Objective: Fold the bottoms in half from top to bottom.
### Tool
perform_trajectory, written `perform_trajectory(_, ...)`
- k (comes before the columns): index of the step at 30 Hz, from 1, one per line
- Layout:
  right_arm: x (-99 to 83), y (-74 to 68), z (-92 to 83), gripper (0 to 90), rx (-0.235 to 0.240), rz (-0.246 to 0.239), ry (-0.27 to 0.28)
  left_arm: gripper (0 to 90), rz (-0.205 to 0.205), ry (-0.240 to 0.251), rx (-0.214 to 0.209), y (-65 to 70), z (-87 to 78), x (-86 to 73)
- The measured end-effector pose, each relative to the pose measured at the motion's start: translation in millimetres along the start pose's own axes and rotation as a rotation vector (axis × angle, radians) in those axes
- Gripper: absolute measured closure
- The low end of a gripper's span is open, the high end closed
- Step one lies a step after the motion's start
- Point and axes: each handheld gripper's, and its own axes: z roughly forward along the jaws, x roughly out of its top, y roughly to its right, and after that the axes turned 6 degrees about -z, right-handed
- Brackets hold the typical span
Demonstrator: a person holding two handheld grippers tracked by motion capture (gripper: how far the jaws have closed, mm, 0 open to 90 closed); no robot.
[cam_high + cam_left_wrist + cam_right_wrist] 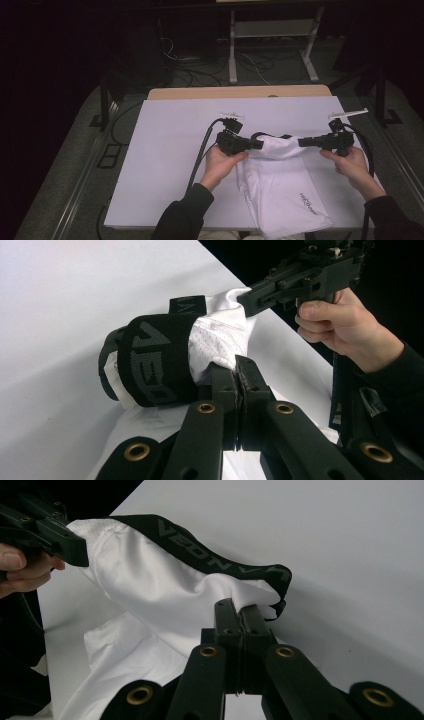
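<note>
White shorts (280, 182) with a black lettered waistband (155, 360) lie on the white table top (165, 150), the waist lifted between both grippers. My left gripper (259, 144) is shut on the white fabric just below the band; in its own view the jaws (240, 372) pinch mesh cloth. My right gripper (301, 142) is shut on the other side of the waist, with its jaws (240, 611) closed on the fabric under the waistband (200, 552). Each gripper view shows the other gripper farther off, biting the cloth. The shorts' leg end reaches the near table edge.
Two small white clips (232, 114) (348, 113) lie near the far part of the white top. A wooden table edge (240, 92) shows behind it. Beyond are cables and a white metal stand (232, 60) on the dark floor.
</note>
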Motion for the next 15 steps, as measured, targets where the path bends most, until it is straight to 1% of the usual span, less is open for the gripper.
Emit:
perform_trajectory(8,-9.5,-5.0,-1.9,87.8,0.004,-0.01,-0.013,87.0,0.002,-0.009,-0.02,5.1,1.9,-8.5)
perform_trajectory(15,-15.6,-8.9,-3.1,87.7,0.013,-0.014,-0.029,87.0,0.0,-0.011,-0.048,9.9,3.4,-18.2)
